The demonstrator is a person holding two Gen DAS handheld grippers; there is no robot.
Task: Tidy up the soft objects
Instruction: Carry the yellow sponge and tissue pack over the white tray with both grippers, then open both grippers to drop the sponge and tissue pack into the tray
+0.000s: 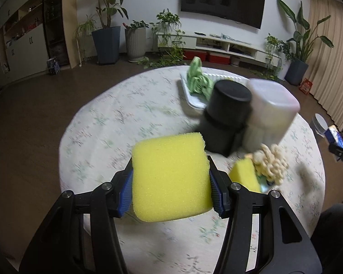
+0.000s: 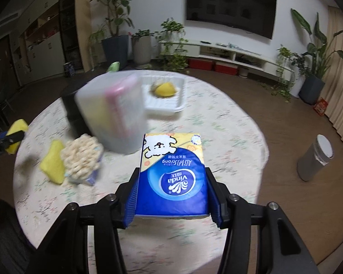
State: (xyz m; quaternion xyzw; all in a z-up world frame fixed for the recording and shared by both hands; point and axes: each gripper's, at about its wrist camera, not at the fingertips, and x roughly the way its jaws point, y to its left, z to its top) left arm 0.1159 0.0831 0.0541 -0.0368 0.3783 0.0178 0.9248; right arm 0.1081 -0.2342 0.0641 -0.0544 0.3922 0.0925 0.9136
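Observation:
My left gripper (image 1: 171, 191) is shut on a yellow sponge (image 1: 170, 178) and holds it above the round table (image 1: 116, 123). My right gripper (image 2: 172, 196) is shut on a blue and yellow Vinda tissue pack (image 2: 172, 173), also above the table. A white tray (image 1: 194, 96) at the far side holds a green cloth (image 1: 197, 78); in the right wrist view the tray (image 2: 164, 105) holds a yellow item (image 2: 164, 89). A second yellow sponge (image 1: 244, 174) lies beside a cream chenille mitt (image 1: 272, 161); they also show in the right wrist view, sponge (image 2: 52, 164) and mitt (image 2: 81, 157).
A black cylinder (image 1: 226, 116) and a translucent plastic container (image 1: 272, 111) stand mid-table, blurred. The container (image 2: 113, 111) looms close in the right wrist view. A grey bin (image 2: 315, 159) stands on the floor at the right. Potted plants and a TV bench line the far wall.

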